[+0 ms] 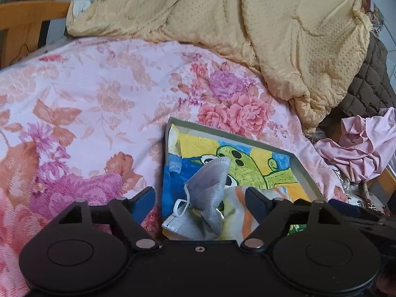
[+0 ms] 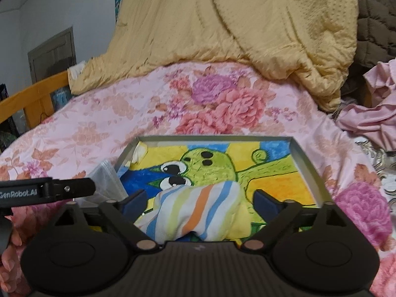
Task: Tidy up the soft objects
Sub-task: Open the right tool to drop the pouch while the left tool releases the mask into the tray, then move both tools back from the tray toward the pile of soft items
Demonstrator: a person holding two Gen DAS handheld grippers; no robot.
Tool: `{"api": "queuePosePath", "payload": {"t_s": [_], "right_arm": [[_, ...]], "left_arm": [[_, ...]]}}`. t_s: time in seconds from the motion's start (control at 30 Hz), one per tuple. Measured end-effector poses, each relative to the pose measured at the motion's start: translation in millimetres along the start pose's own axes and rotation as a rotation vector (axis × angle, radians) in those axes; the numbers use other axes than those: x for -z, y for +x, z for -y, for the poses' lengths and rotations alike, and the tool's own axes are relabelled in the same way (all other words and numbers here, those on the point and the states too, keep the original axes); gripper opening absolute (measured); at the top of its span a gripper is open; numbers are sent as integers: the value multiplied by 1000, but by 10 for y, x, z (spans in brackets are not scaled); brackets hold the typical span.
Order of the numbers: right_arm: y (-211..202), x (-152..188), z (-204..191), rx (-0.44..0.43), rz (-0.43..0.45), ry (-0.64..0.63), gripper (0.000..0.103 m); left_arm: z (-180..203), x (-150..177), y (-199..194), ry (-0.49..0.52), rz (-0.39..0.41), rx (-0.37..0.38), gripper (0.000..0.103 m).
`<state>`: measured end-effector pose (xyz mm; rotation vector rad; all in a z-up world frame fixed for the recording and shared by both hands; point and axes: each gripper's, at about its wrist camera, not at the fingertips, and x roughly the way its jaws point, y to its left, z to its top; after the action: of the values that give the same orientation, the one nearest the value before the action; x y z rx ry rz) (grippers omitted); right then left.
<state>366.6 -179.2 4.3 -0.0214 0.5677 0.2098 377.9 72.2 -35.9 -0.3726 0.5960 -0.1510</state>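
Note:
A shallow grey tray [image 1: 305, 173] [image 2: 308, 170] with a green cartoon picture on its floor lies on a floral pink bedspread [image 1: 86, 104] [image 2: 99, 128]. A grey face mask [image 1: 210, 188] with white ear loops rests at the tray's near left corner; in the right wrist view only its edge [image 2: 106, 180] shows. A striped cloth [image 2: 195, 212] [image 1: 247, 215] lies in the tray's near part. My left gripper [image 1: 200, 199] stands open astride the mask, pads clear of it. My right gripper [image 2: 199, 201] stands open with the striped cloth between its fingers, pads apart from it.
A yellow quilt [image 1: 247, 24] [image 2: 235, 29] is heaped at the back of the bed. A crumpled pink garment [image 1: 358, 148] [image 2: 371, 109] and a brown quilted cover [image 1: 368, 84] lie at the right. A wooden bed rail [image 1: 29, 14] [image 2: 32, 94] runs along the left.

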Motion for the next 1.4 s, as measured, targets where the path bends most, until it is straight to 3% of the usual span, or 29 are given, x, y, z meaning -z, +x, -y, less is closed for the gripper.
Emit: {"api": "queuePosePath", "payload": {"t_s": [0.3,0.67,1.07,1.4], "right_arm": [[-580,-14,129,0,103,36,103],[-1341,212,215,23,191,63,103],[-1974,626,1,-21,196,29,103],[-2241,918,-89,-37,151,30,103]], "left_arm": [[203,57,-531,98,98,-3,101],[403,204,-1274,190,161,-8,102],[564,601,-1872,226,147,-8,102],[514,933,-2182,166,80,-16,102]]}}
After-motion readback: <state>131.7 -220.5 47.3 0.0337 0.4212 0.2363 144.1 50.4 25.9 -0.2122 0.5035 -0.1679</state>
